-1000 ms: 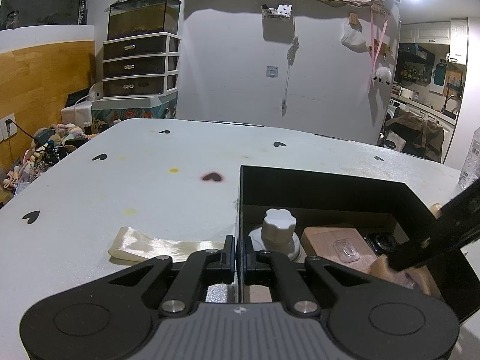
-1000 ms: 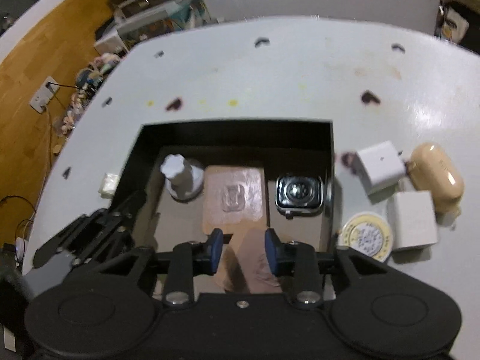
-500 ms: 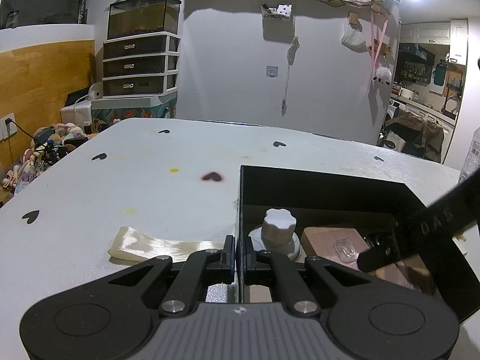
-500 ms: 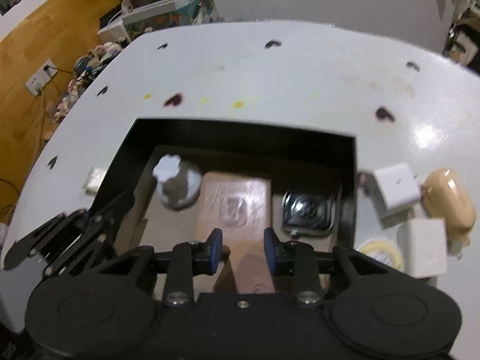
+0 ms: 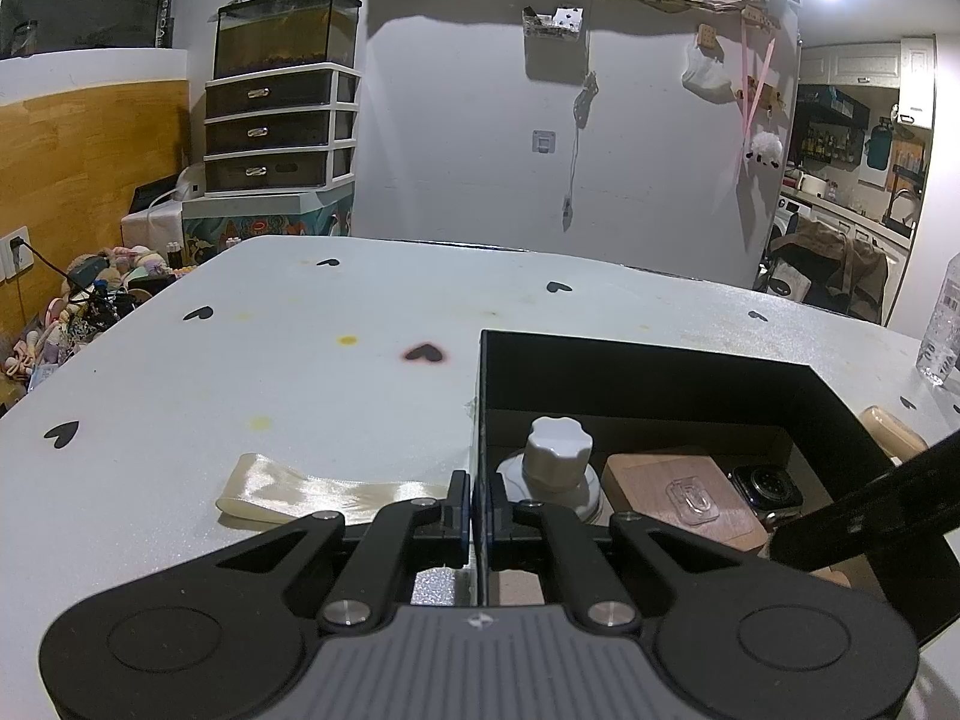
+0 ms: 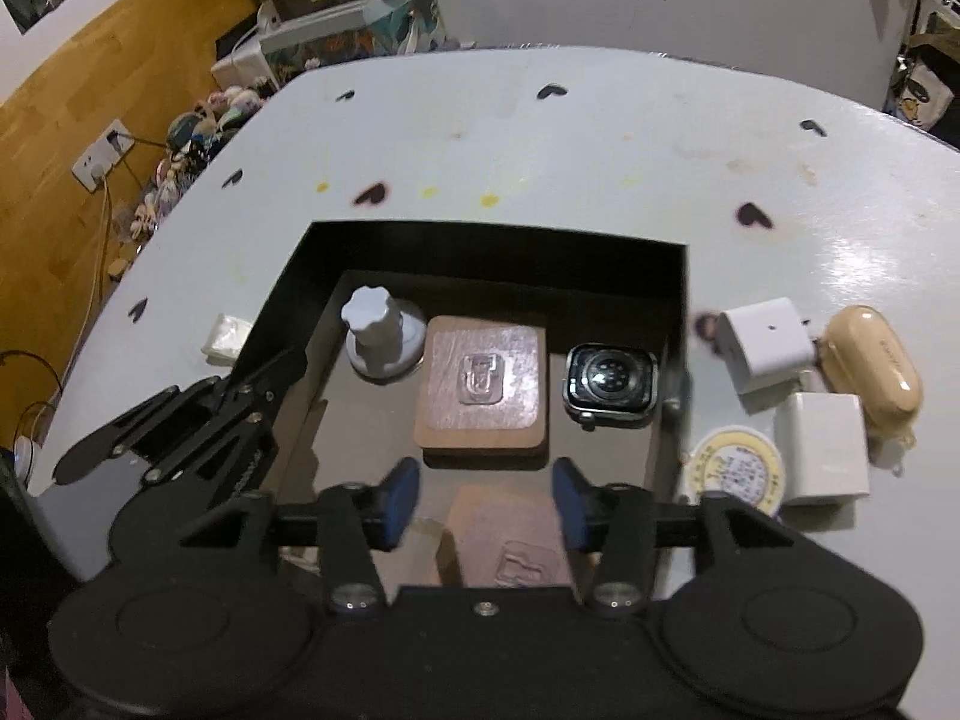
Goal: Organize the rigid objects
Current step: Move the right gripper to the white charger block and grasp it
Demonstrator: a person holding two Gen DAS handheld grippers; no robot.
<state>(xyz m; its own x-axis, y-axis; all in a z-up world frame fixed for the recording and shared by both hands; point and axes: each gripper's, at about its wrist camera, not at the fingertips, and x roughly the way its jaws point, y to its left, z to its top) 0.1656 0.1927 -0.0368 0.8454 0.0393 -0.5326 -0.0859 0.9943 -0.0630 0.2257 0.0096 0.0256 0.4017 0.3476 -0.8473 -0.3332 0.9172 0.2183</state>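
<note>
The worktop (image 6: 600, 138) is smooth, white and a bit shiny. The box (image 6: 492, 240) is matt black card. Inside, the flat block (image 6: 480, 384) looks like wood. The watch (image 6: 609, 384) is shiny glass and metal. The ribbon (image 5: 312, 489) is glossy cloth. The earbud case (image 6: 870, 366) is smooth plastic.

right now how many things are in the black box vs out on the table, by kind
In the black box:
wooden blocks: 2
white knob: 1
watch: 1
On the table:
white cubes: 2
tan case: 1
round tin: 1
ribbon: 1
Total: 9
</note>
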